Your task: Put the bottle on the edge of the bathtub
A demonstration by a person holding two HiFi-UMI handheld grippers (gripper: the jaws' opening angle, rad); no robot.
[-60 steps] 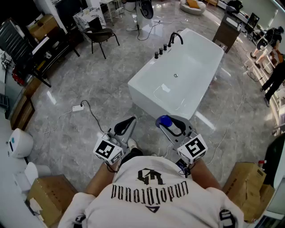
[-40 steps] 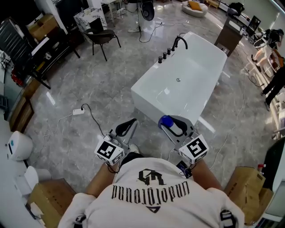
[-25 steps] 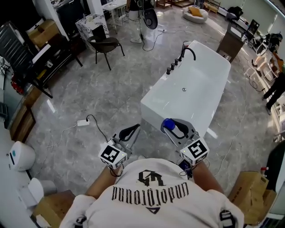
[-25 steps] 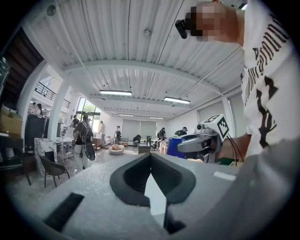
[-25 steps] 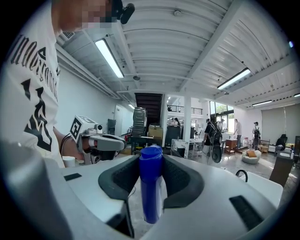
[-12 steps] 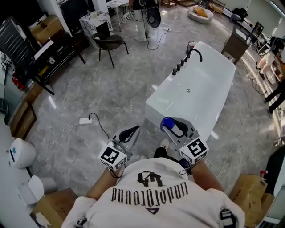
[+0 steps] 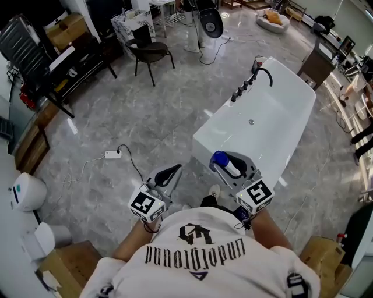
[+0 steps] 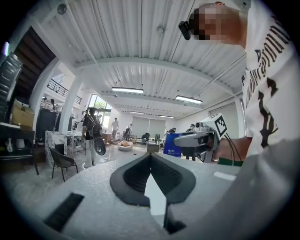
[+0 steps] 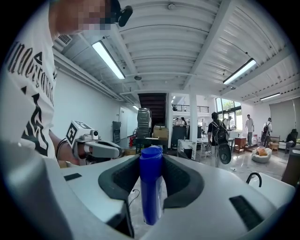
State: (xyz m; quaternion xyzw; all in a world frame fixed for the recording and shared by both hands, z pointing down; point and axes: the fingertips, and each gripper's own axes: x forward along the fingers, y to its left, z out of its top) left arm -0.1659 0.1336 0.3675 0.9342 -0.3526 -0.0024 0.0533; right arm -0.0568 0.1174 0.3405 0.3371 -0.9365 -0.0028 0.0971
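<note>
A white bathtub (image 7: pixel 205 138) stands on the grey marble floor just ahead, with a black faucet (image 7: pixel 265 73) on its far left rim. My right gripper (image 7: pixel 231 166) is shut on a clear bottle with a blue cap (image 7: pixel 221 159), held over the floor in front of the tub's near end. In the right gripper view the bottle (image 9: pixel 151 187) stands upright between the black pads of the right gripper (image 9: pixel 151 163). My left gripper (image 7: pixel 166 173) is beside it to the left, shut and holding nothing. The left gripper (image 8: pixel 151 157) shows its pads meeting at the tip.
A black chair (image 7: pixel 150 52) and a standing fan (image 7: pixel 210 14) are at the back. A white power strip with a cable (image 7: pixel 112 154) lies on the floor to the left. Cardboard boxes (image 7: pixel 64 262) (image 7: pixel 317 256) sit near both lower corners. People stand far off.
The person has walked forward with both grippers, and the tub's near end now lies closer to the right gripper. The bottle stays held and the left gripper stays shut.
</note>
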